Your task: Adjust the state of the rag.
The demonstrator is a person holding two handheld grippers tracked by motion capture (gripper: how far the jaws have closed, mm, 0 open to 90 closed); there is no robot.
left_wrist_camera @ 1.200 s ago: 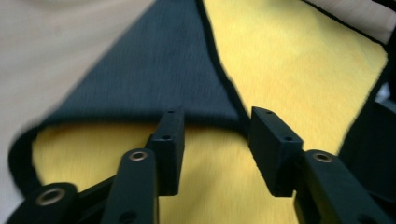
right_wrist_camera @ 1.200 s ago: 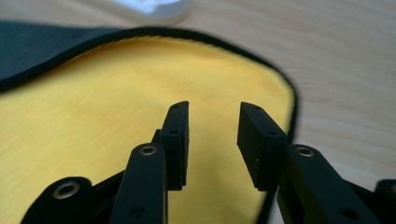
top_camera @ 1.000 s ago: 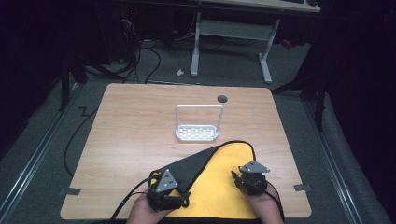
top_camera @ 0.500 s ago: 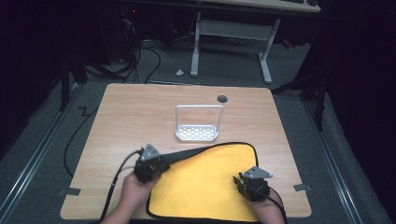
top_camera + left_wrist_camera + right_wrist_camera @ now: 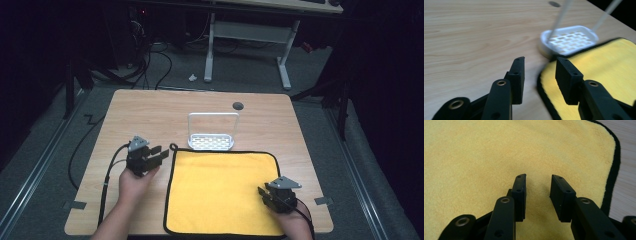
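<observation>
A dark room surrounds a light wooden worktop (image 5: 150, 115), with cables on the grey floor beyond it and a white-legged desk (image 5: 247, 37) farther back; the landmark is the yellow cloth (image 5: 220, 190), black-edged, lying flat and spread open on the near half of the worktop. Just left of the cloth's far left corner, the left gripper (image 5: 159, 154) is held in a hand (image 5: 134, 184) over bare wood, its cable (image 5: 107, 185) trailing back along the worktop; its jaws have just been opening and stand apart with nothing between them; in the left gripper view the left gripper (image 5: 540, 68) has one jaw over the wood and the other over the cloth's (image 5: 604, 67) black border, the pads clear of the fabric. Just beyond the cloth's far edge, near its middle, a white perforated tray (image 5: 211, 142) with an upright wire handle sits on the worktop, touching or nearly touching the border; the left gripper view shows the tray (image 5: 570, 40) blurred, close past the cloth's corner. Farther beyond the cloth, a small dark round hole (image 5: 238, 105) marks the wood. On the cloth's near right part, the right gripper (image 5: 264, 192) rests low over the fabric; in the right gripper view the right gripper (image 5: 538, 183) has its jaws moderately apart, having just opened slightly, with only the yellow pile (image 5: 486, 157) beneath and nothing pinched between them.
</observation>
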